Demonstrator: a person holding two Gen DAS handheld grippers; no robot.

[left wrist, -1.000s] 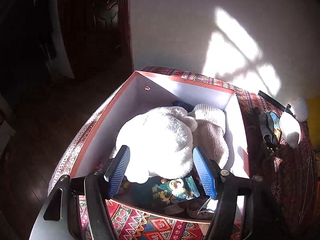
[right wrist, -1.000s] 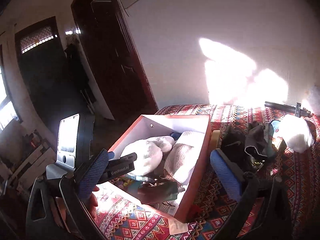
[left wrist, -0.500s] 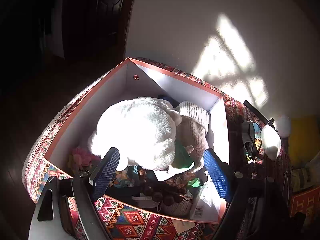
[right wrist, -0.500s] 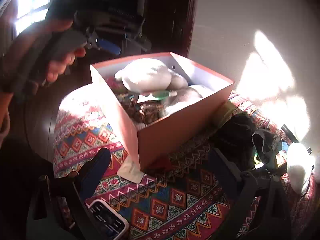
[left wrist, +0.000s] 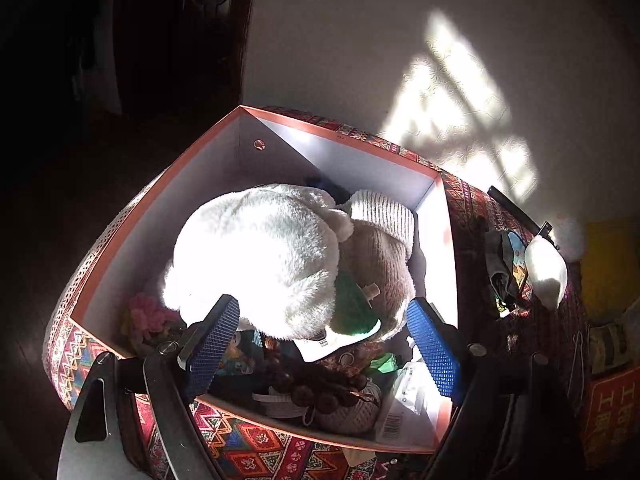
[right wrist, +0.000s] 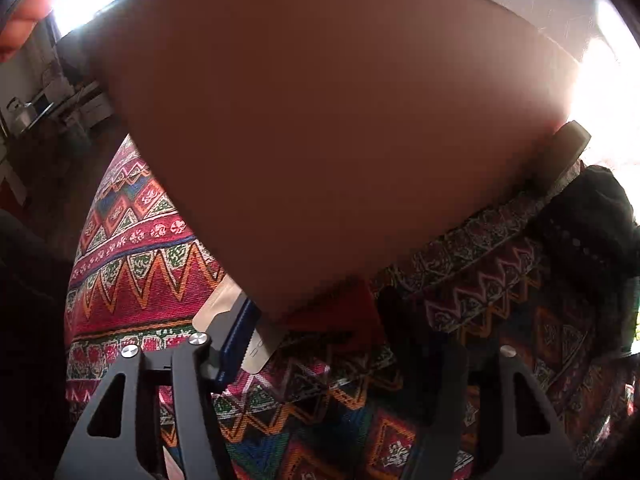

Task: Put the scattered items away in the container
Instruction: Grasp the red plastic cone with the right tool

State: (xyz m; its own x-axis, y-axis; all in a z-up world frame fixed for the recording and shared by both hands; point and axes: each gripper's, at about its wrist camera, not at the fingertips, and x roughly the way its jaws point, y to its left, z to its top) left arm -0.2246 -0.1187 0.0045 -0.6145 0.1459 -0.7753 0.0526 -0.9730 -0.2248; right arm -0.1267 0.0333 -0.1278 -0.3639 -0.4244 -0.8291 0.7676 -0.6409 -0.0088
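An orange box [left wrist: 160, 188] with white inner walls holds a white plush toy [left wrist: 260, 256], a beige knit hat [left wrist: 380, 240], brown beads [left wrist: 312, 388] and packets. My left gripper [left wrist: 324, 348] hangs open over the box's near end, with nothing between its blue pads. In the right wrist view the box's outer corner [right wrist: 320, 120] fills the frame. My right gripper [right wrist: 328, 340] is low at that corner, its jaws closing. A red scrap [right wrist: 340, 316] lies between them, untouched by the pads. A tan sachet [right wrist: 224, 304] sticks out from under the left finger.
The box stands on a table under a red patterned cloth [right wrist: 132, 280]. To its right lie a dark bundle [left wrist: 500, 264], a white soft item [left wrist: 546, 272] and a black rod [left wrist: 516, 208]. A black knit fabric [right wrist: 588, 232] lies right of the corner. A dark doorway is at the left.
My right gripper dropped from high above down to the box's near corner, rolled, and its jaws narrowed. My left gripper's jaws widened off the plush toy and tipped a little further down.
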